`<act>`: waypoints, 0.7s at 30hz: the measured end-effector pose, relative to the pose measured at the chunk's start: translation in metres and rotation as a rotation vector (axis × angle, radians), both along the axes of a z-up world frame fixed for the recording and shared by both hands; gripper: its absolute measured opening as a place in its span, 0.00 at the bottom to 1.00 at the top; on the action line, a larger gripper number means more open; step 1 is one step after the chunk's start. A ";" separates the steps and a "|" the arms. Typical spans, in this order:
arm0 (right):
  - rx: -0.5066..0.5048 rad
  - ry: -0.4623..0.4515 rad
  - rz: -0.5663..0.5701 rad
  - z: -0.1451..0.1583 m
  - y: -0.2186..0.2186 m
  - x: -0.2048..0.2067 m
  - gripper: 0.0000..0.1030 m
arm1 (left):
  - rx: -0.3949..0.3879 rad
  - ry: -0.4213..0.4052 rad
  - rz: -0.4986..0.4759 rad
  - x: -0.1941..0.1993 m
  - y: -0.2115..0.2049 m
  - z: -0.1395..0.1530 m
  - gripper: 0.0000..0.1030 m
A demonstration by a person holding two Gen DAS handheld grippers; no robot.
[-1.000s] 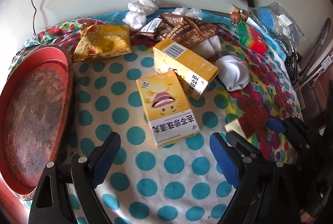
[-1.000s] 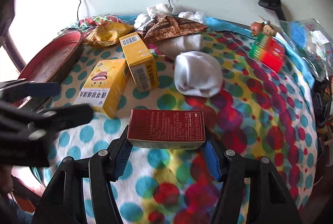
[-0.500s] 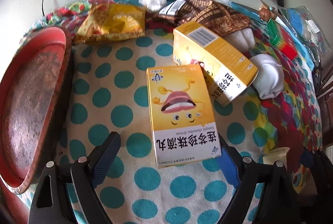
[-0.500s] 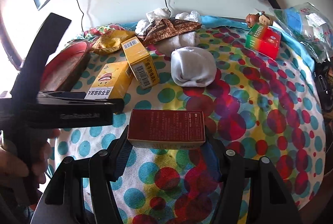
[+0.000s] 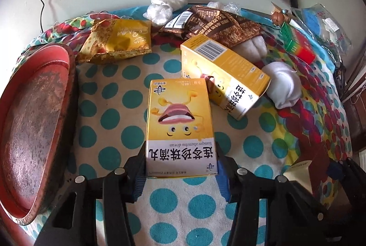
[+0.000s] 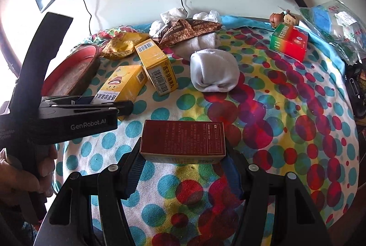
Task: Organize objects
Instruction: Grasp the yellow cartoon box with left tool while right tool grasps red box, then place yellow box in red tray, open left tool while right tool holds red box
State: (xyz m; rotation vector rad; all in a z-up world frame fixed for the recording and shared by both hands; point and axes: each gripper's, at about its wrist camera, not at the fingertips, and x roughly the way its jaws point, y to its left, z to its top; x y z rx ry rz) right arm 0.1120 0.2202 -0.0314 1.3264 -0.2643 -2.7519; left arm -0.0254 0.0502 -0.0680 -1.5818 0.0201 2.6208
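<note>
A yellow medicine box (image 5: 180,122) with a cartoon face lies on the dotted cloth. My left gripper (image 5: 180,163) is closing on its near end, and both pads touch its sides. The right wrist view shows that same box (image 6: 123,81) in the left gripper (image 6: 128,106), which a hand (image 6: 20,175) holds. A dark red box (image 6: 183,138) hangs just above the cloth with my right gripper (image 6: 183,154) shut on it. In the left wrist view the red box (image 5: 315,166) shows at the right edge. A second yellow box (image 5: 224,72) lies tilted just behind the first.
A worn red tray (image 5: 34,108) sits at the left edge of the cloth. Behind lie a yellow snack bag (image 5: 119,40), a brown packet (image 5: 217,22), a rolled white sock (image 5: 283,86) and a green-and-red box (image 5: 297,44). Cables hang down the wall.
My left gripper has moved forward over the yellow box and its jaws have come in from wide open onto the box's sides. The right gripper keeps the dark red box, barely moved.
</note>
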 end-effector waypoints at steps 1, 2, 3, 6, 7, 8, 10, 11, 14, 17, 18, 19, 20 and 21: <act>0.005 -0.002 0.000 0.001 -0.001 0.001 0.59 | 0.003 0.004 -0.004 0.002 -0.001 0.001 0.50; 0.008 -0.001 -0.003 0.002 -0.002 0.000 0.59 | 0.008 0.009 -0.008 0.004 -0.002 0.004 0.50; 0.008 -0.001 -0.005 0.003 -0.002 0.001 0.59 | 0.010 0.013 -0.009 0.004 -0.002 0.006 0.50; 0.012 0.003 -0.011 0.007 -0.006 0.002 0.59 | 0.011 0.034 -0.013 0.011 -0.010 0.016 0.50; 0.012 0.005 -0.008 0.008 -0.008 0.003 0.59 | 0.001 0.046 -0.010 0.013 -0.015 0.020 0.50; 0.019 0.006 -0.007 0.009 -0.010 0.003 0.59 | -0.006 0.056 -0.008 0.015 -0.018 0.023 0.50; 0.028 0.009 -0.007 0.011 -0.014 0.004 0.59 | -0.016 0.070 0.003 0.018 -0.029 0.030 0.50; 0.029 0.007 -0.005 0.011 -0.016 0.004 0.59 | -0.015 0.073 0.014 0.019 -0.037 0.032 0.50; 0.034 0.003 -0.002 0.013 -0.023 0.005 0.59 | -0.023 0.082 0.051 0.021 -0.063 0.039 0.50; 0.049 0.001 0.003 0.015 -0.030 0.006 0.59 | -0.044 0.096 0.095 0.021 -0.093 0.045 0.50; 0.051 0.001 0.006 0.015 -0.032 0.007 0.59 | -0.047 0.100 0.118 0.021 -0.105 0.047 0.50; 0.056 0.001 0.008 0.016 -0.034 0.007 0.59 | -0.049 0.102 0.135 0.020 -0.118 0.048 0.50; 0.061 0.001 0.008 0.016 -0.036 0.008 0.59 | -0.052 0.103 0.149 0.019 -0.129 0.048 0.50; 0.063 0.001 0.009 0.017 -0.038 0.008 0.59 | -0.058 0.104 0.170 0.018 -0.140 0.049 0.50</act>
